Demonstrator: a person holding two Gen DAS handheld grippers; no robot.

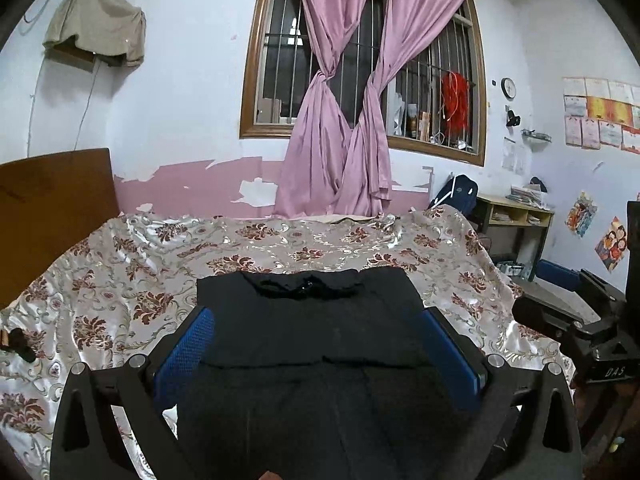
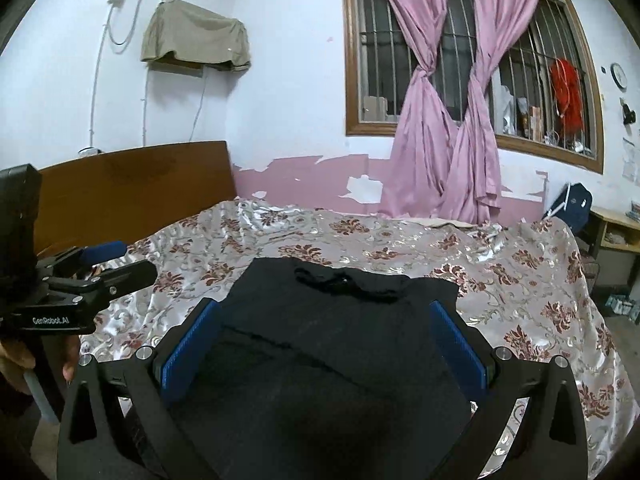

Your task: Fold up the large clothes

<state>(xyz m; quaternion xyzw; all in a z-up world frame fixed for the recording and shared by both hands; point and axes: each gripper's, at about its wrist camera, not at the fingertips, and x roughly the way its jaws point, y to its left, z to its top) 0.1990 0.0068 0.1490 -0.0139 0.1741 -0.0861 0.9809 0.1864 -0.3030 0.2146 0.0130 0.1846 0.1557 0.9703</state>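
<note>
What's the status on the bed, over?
Left gripper and right gripper: jaws open, empty. Black garment lies flat on the floral bedspread, partly folded. Nothing obstructing.

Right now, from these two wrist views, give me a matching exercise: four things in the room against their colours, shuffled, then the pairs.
Things:
1. garment lying on the bed
2. curtains knotted at the window
3. headboard
4. gripper finger pads

Colours:
A. blue
B. brown
C. black
D. pink

Pairs: 1-C, 2-D, 3-B, 4-A
</note>
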